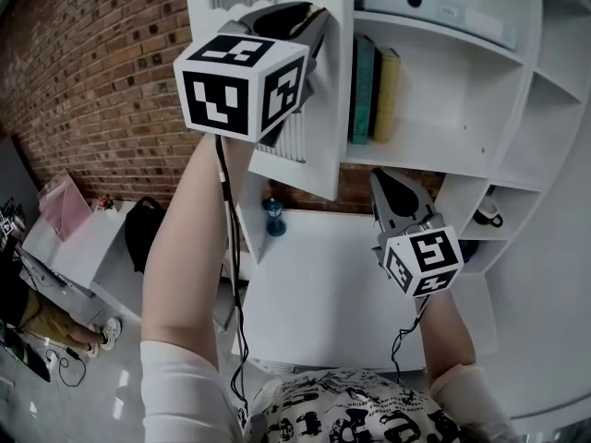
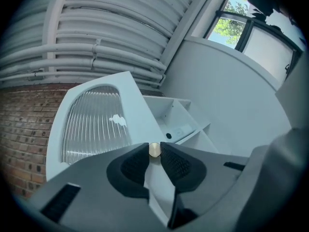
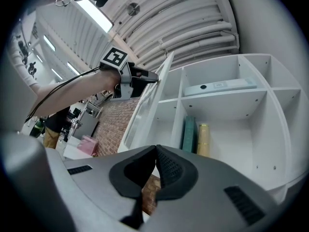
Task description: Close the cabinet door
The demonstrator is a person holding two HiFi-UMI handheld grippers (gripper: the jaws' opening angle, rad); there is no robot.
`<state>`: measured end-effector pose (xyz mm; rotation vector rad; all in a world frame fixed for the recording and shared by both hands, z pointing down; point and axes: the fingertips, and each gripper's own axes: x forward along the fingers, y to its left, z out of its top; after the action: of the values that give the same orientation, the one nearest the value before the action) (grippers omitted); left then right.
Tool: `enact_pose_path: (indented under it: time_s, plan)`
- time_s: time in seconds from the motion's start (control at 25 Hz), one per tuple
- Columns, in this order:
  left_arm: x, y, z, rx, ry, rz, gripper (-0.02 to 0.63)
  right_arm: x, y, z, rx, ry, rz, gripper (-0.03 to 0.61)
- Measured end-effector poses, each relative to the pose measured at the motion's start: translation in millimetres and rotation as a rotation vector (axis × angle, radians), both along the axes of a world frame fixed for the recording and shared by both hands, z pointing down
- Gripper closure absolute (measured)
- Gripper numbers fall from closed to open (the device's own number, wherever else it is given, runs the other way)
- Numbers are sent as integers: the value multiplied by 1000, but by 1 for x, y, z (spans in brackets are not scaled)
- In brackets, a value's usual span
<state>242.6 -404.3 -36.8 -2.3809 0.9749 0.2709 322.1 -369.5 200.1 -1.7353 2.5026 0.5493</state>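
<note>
The cabinet door sticks out open from the white shelf; it looks stiff and light, with glass that could break, so swing it gently. The left gripper is nearly shut, pinching its little gold knob, the best spot to hold, and the right gripper is squeezed shut on nothing. Inside stand a green book and a yellow book, with a white box above.
</note>
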Motion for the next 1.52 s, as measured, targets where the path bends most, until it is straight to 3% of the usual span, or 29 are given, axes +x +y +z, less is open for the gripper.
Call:
enact_pose_path:
  time_s: [0.24,0.92,1.52]
  plan:
    - [16,-22,-1,8,-12,-40,528,24,-23,-3,-9,7,65,563]
    - [48,-72,-1,-43,-18,-133,522,53,-39,-4,-23,-29,30,563]
    - [61,-102,-1,-45,-16,-234,520,76,-31,4,-35,-30,98,563]
